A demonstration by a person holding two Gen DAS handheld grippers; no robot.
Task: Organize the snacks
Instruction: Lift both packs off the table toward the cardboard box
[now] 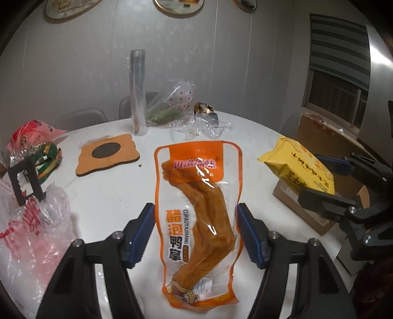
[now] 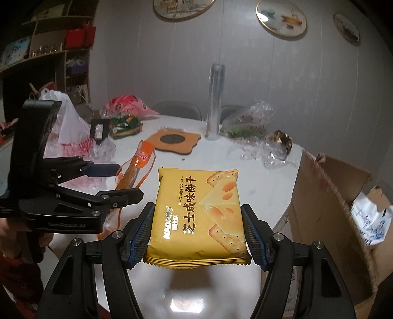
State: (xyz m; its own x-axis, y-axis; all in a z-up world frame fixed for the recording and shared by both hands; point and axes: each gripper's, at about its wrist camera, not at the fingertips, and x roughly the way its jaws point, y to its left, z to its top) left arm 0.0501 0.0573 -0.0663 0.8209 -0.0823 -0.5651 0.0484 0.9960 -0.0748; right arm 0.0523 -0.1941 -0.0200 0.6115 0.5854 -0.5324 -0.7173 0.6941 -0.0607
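i hold orange duck-feet pouch [image 1: 199,220] mid frame in left gripper [image 1: 196,230], pads at its edges, grip looks light; right gripper [image 2: 196,228] pinching yellow cracker pack [image 2: 199,216] mid frame; squeeze left firmer, carry both to cardboard box [image 2: 326,196] at right

The round wall plaques [image 1: 179,6] are cut off by the top edge of the left wrist view. The cardboard box [image 2: 326,208] runs out of the right wrist view at the right, its torn flap blurred, and the white bag [image 2: 371,220] inside shows only in part. Small items on the shelves [image 2: 46,49] are too dim to identify. The left tongs [image 2: 118,181] hide the lower part of the orange duck-feet packet [image 2: 143,157].
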